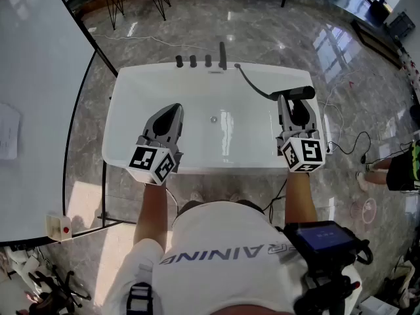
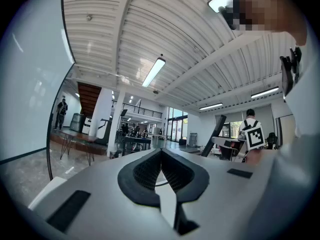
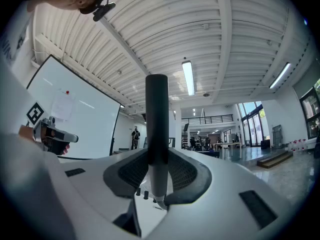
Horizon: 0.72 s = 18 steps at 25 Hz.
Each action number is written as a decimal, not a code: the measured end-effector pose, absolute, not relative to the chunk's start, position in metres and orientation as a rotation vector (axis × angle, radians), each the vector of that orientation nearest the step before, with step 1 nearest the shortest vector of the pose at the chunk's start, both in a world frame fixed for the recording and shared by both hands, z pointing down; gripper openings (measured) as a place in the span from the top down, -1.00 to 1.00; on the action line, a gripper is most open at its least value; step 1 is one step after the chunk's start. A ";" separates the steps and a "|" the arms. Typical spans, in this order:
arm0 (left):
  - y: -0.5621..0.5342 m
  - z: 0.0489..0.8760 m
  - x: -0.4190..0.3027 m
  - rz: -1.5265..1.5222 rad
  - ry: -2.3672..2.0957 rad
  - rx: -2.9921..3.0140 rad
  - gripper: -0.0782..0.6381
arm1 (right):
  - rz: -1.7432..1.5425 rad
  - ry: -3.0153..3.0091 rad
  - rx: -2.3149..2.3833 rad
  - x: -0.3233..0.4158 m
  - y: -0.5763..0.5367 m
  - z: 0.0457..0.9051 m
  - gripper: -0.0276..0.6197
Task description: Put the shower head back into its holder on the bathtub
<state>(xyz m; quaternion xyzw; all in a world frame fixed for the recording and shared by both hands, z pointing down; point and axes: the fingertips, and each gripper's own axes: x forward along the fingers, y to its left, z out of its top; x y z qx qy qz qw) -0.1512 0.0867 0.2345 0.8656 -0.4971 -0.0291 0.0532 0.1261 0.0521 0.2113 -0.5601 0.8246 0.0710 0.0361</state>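
The white bathtub (image 1: 128, 87) lies below me in the head view. The dark shower head (image 1: 296, 94) is held crosswise over the tub's right rim, with my right gripper (image 1: 293, 102) shut on its handle. Its dark hose (image 1: 252, 84) curves back to the far rim. In the right gripper view the shower head (image 3: 157, 109) stands upright between the pads of the right gripper (image 3: 159, 159). My left gripper (image 1: 174, 109) hovers over the tub's near left part, shut and empty. In its own view the left gripper (image 2: 161, 153) has its tips together.
Three dark knobs (image 1: 193, 61) and a spout (image 1: 223, 55) stand on the tub's far rim. A large white board (image 1: 33, 110) leans at the left. Cables (image 1: 348, 143) lie on the marble floor to the right, and a person (image 1: 401, 166) stands at the right edge.
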 end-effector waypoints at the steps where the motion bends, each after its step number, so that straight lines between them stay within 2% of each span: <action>1: 0.088 0.234 -0.151 -0.091 -1.512 2.629 0.73 | 0.220 2.534 -1.718 0.126 0.053 0.210 0.54; 18: 0.094 0.236 -0.145 -0.092 -1.501 2.621 0.74 | 0.216 2.528 -1.720 0.131 0.057 0.212 0.54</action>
